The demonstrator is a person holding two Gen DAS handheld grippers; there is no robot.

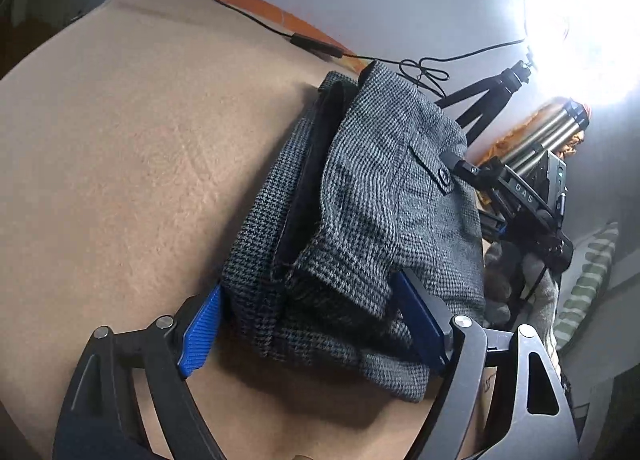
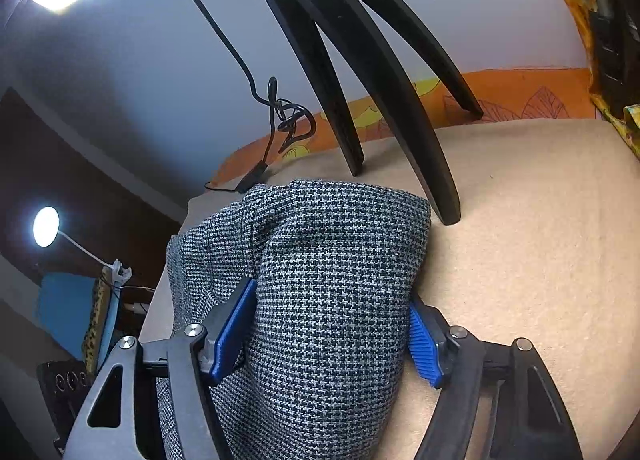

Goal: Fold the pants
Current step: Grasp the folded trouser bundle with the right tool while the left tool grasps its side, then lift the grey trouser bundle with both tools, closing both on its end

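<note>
The grey houndstooth pants (image 1: 360,203) lie bunched and partly folded on the tan blanket (image 1: 120,139). A buttoned back pocket flap shows near the right side. My left gripper (image 1: 308,324) has its blue pads on either side of a thick bunch of the pants' near edge and holds it. My right gripper (image 2: 332,328) also has its blue pads on either side of a thick fold of the pants (image 2: 332,260). It shows in the left wrist view (image 1: 520,199) past the pants' far right side.
A black tripod (image 2: 360,59) stands on the blanket (image 2: 540,219) just behind the pants. A black cable (image 1: 320,47) runs along the blanket's far edge over an orange sheet (image 2: 500,91). A bright lamp (image 1: 580,11) glares at the upper right. A wall stands behind.
</note>
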